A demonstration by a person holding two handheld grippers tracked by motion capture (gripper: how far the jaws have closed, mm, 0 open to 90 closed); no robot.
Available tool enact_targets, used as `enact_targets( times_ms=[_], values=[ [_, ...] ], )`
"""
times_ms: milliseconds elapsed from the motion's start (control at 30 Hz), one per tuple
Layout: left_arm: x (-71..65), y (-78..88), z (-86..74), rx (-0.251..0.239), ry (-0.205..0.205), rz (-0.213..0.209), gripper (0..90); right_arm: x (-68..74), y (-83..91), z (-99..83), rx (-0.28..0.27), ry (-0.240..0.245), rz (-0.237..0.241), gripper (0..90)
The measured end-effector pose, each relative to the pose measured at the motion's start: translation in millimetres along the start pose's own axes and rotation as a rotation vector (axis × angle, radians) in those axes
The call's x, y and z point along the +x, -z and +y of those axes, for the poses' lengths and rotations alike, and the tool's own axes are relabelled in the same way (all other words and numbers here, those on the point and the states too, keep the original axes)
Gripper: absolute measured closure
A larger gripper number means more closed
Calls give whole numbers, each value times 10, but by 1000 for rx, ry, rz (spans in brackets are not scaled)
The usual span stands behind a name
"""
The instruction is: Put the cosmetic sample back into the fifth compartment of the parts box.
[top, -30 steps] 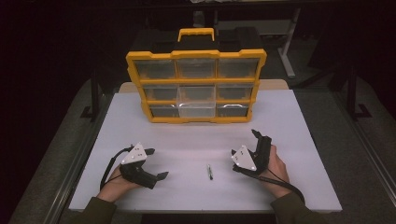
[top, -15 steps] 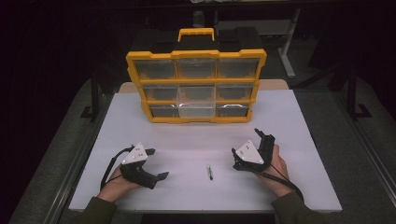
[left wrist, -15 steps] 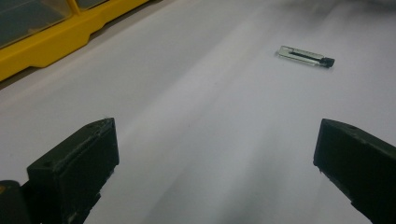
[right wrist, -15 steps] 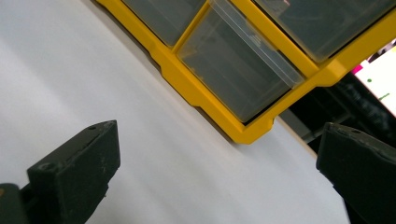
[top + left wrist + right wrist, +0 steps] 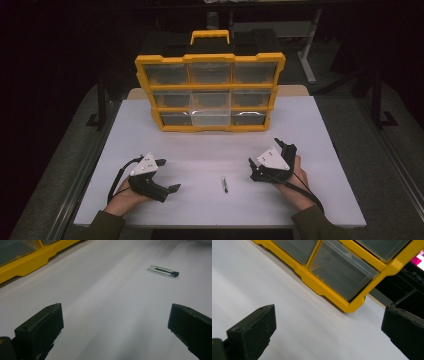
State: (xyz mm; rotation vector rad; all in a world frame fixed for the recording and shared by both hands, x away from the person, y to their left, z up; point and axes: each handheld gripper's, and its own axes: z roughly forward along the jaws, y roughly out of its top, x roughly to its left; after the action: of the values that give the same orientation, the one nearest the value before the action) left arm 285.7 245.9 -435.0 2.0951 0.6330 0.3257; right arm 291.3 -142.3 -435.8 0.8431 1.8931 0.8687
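change: right gripper (image 5: 256, 169) has swung slightly left toward the centre since a second ago, left gripper (image 5: 170, 190) unchanged | jaws: both wide, empty | item: small clear slim bit with dark tip (image 5: 225, 183) lies on white surface (image 5: 310, 130) between grippers, untouched | yellow plastic drawer organiser (image 5: 210, 92) well beyond | meaning: likely an approach starting, no grasp yet

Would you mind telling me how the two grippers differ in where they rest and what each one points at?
The left gripper lies left of the small clear tube and aims across the table toward it; the right gripper lies right of the tube and aims toward the yellow drawer organizer. Both rest low on the white table, jaws wide open, holding nothing.
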Motion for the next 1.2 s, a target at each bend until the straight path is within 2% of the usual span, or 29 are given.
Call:
enact_targets(
  times_ms=[367, 600, 1067, 1200],
  values=[
    [1, 0, -5, -2, 1, -1, 0, -78, -3, -1, 10, -71, 37, 3],
    [2, -3, -3, -4, 12, -4, 0, -125, -18, -8, 19, -145, 75, 5],
    [6, 5, -4, -2, 14, -1, 0, -289, -38, -39, 43, -339, 158, 4],
    [4, -7, -1, 1, 8, -4, 0, -315, -51, -57, 59, -355, 179, 4]
  ],
)
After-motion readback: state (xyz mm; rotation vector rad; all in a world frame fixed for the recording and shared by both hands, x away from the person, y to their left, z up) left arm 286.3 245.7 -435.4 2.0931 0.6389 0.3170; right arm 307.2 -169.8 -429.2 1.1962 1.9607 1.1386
